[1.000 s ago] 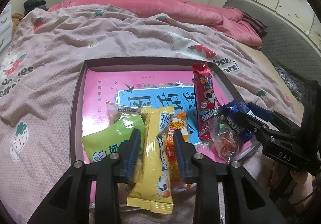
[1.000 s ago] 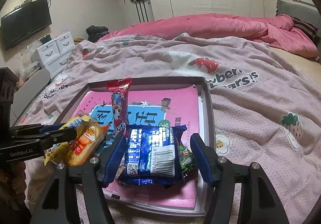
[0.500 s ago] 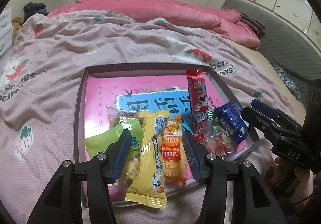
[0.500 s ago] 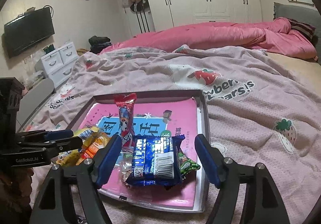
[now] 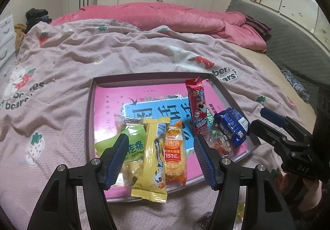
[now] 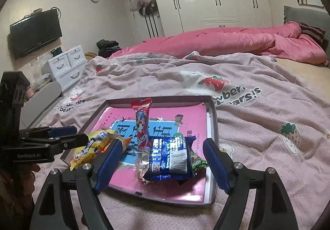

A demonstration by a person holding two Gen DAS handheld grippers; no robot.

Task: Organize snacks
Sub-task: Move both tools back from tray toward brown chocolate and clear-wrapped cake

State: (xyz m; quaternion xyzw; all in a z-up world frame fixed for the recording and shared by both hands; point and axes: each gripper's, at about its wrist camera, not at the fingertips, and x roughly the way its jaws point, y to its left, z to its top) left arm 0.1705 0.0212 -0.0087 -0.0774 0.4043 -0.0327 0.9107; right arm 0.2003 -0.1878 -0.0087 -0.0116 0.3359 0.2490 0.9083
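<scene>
Both hand-held grippers, left (image 5: 159, 148) and right (image 6: 163, 152), hover released at the near edge of the tray (image 5: 90, 110) on the bed. Yellow bar (image 5: 153, 157), orange rice cake (image 5: 175, 153) and green pack (image 5: 127, 145) lie at the tray's near left. Blue packet (image 6: 170, 162) lies near right, red stick (image 6: 142, 124) behind it.

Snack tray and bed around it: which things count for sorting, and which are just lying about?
Belongs to the job:
tray
yellow wafer bar
orange rice cracker pack
green pouch
red stick pack
blue biscuit pack
clear candy wrapper
left tool, right tool

Lying about:
strawberry blanket
pink duvet
drawer unit
TV
</scene>
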